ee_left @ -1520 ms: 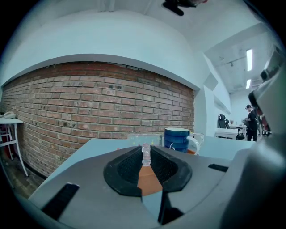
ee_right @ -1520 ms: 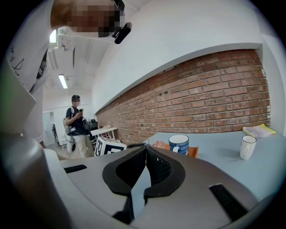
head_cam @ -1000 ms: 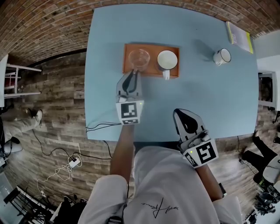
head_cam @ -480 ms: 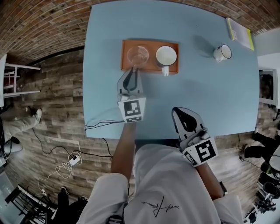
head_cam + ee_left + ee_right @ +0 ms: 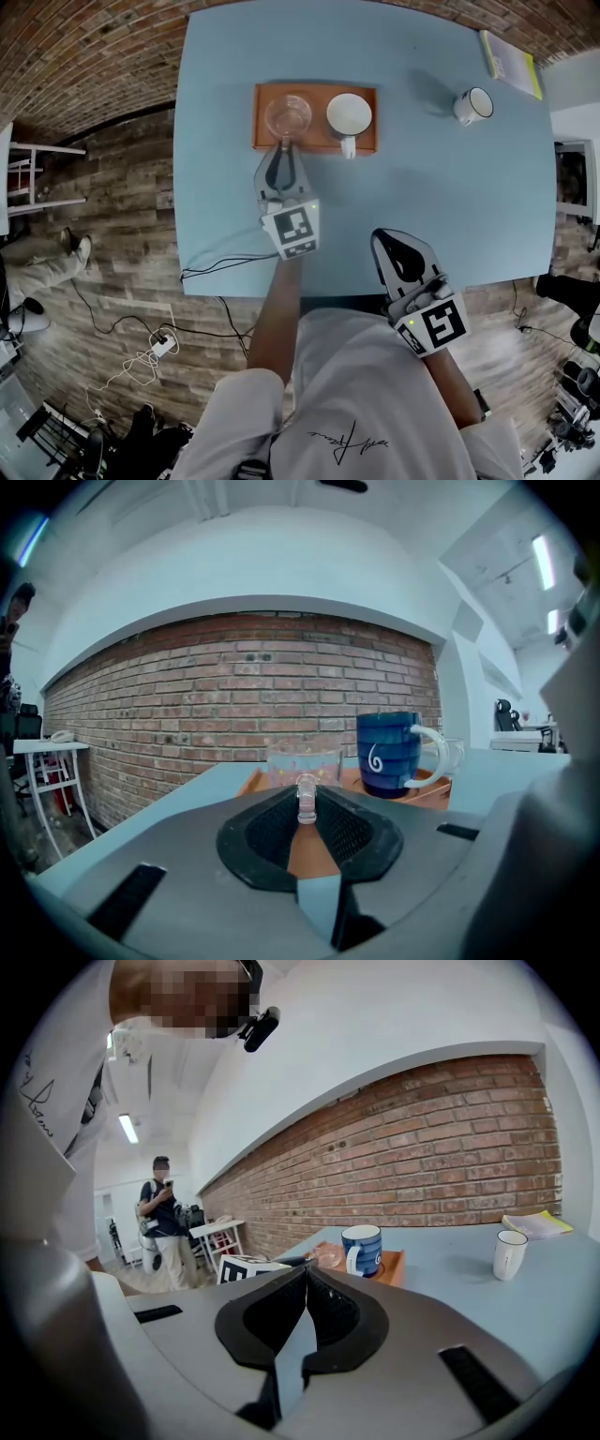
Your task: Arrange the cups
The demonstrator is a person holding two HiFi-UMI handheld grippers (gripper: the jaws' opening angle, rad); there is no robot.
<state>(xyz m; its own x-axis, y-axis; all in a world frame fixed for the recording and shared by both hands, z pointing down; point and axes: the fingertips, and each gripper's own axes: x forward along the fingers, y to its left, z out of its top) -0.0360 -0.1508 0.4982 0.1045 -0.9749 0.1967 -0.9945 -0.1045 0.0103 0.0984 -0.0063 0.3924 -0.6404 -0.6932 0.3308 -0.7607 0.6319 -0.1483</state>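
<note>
The left hand-held gripper is clamped on the handle of the glass cup, which stands at the left of the orange tray; the blue mug stands just beside it on the tray; the right hand-held gripper, jaws together and empty, hovers at the surface's near edge; the white mug stands well apart at far right.

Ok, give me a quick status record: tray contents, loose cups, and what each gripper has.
tray: orange tray, far-left part of the blue table
on tray: glass cup at left, blue mug at right, its handle towards the person
off tray: white mug, alone at far right, near a booklet
left gripper: shut on the glass cup's handle
right gripper: shut, empty, over the table's near edge
</note>
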